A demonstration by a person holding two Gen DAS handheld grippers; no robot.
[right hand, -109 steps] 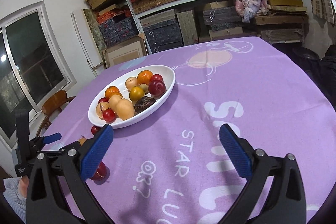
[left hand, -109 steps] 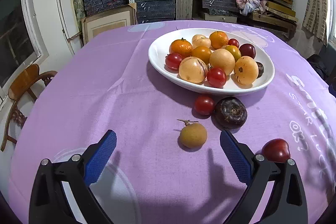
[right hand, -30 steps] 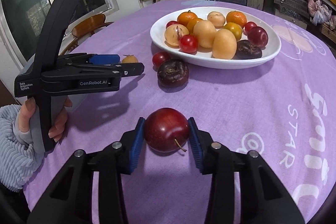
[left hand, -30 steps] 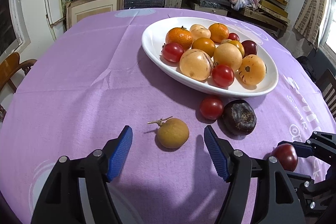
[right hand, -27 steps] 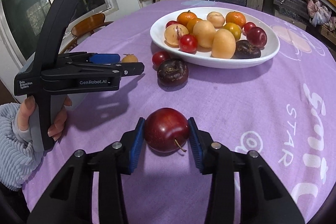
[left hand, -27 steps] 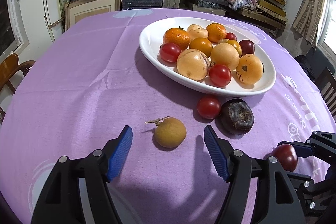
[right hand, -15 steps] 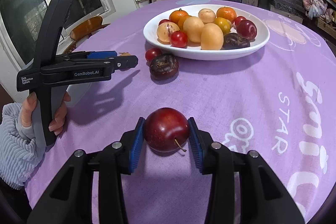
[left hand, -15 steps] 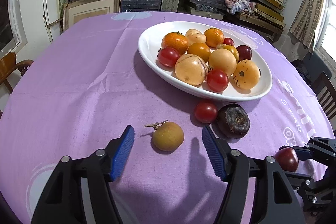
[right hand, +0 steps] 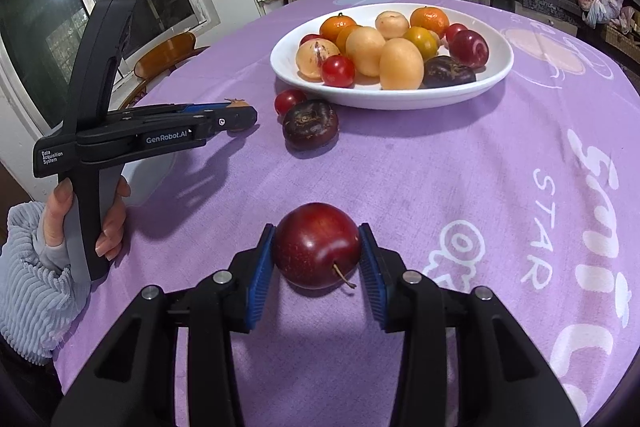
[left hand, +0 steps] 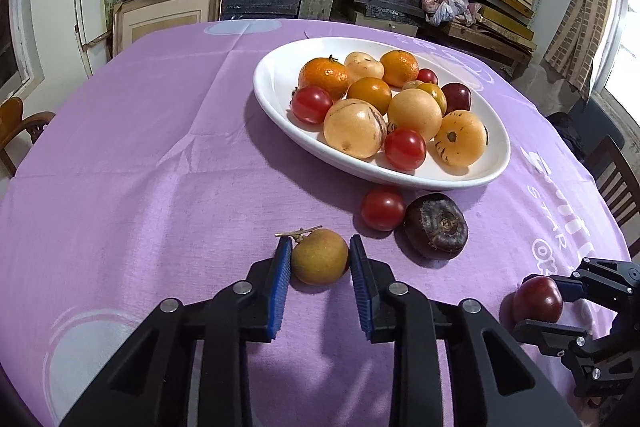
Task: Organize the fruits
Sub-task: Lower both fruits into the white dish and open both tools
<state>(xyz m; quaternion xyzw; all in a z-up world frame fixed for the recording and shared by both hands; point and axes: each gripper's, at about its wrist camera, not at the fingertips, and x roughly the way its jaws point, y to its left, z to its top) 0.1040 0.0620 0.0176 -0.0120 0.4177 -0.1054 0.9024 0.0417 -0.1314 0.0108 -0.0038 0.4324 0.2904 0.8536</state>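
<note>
Beside white dish [left hand: 272, 95], left gripper [left hand: 320, 259] seemingly clamping longan [left hand: 319, 256], right gripper [right hand: 316, 251] clamping plum [right hand: 316, 245].

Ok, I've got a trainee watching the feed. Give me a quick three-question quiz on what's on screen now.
1. True or false: the right tongs grip a red plum.
2. What do the left tongs close around? A) tomato B) small brown fruit C) orange
3. How many fruits lie loose on the cloth beside the white bowl, held by nothing?

Key: 1 true. 2 B, the small brown fruit. 3 two: a tomato and a dark purple fruit.
</note>
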